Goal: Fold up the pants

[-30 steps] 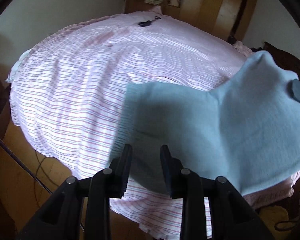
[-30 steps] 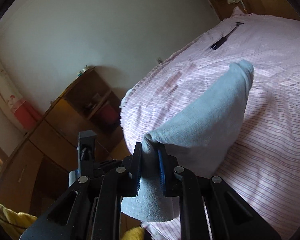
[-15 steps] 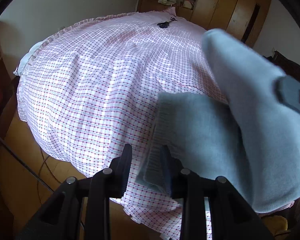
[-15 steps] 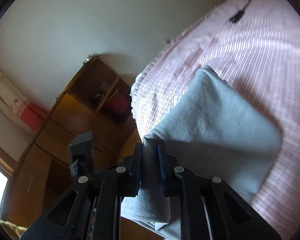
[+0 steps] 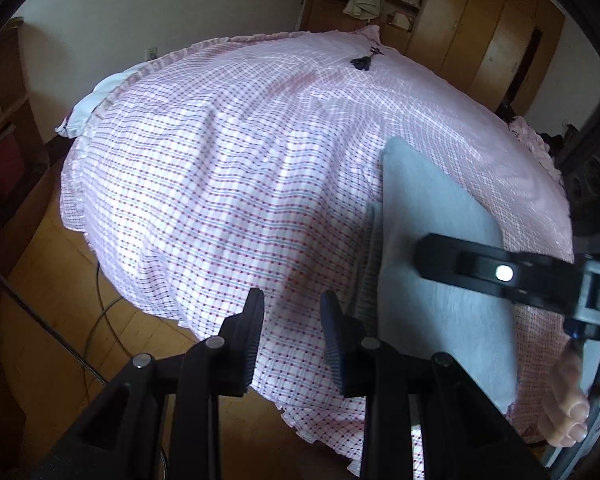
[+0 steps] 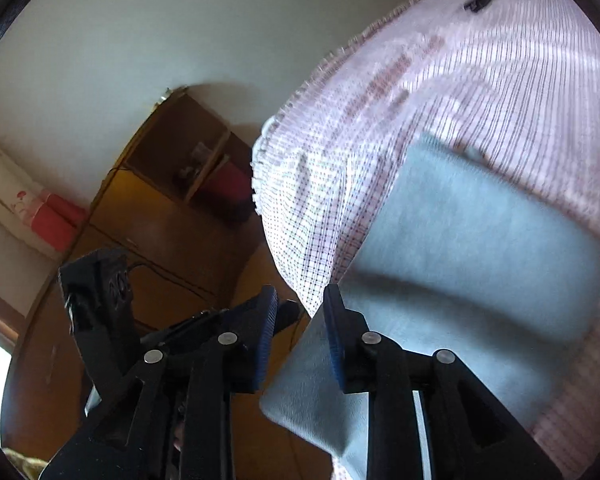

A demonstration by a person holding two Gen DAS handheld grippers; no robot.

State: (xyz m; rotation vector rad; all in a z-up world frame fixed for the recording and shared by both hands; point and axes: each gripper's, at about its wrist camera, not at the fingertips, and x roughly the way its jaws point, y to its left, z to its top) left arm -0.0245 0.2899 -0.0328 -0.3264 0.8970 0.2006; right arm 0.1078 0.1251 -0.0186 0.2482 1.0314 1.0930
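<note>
The grey pants (image 5: 432, 240) lie folded on the pink checked bed cover (image 5: 220, 180), near its front right edge. My left gripper (image 5: 292, 320) hovers open just left of the pants, with only the cover showing between its fingers. A finger (image 5: 460, 264) of my right gripper lies across the top of the fold, with a person's fingertips (image 5: 568, 412) behind it. In the right wrist view the pants (image 6: 480, 248) spread out ahead. My right gripper (image 6: 300, 312) is opening; the cloth's near corner sits loose by the right pad, not pinched.
A small black object (image 5: 364, 62) lies at the far side of the bed. Wooden wardrobes (image 5: 480, 40) stand behind it. A wooden shelf unit (image 6: 188, 152) stands beside the bed's left edge. A cable (image 5: 60, 340) runs over the wooden floor below.
My right gripper carried the raised part of the pants over and down onto the rest, then its jaws parted from the cloth. My left gripper slid left, off the pants' edge.
</note>
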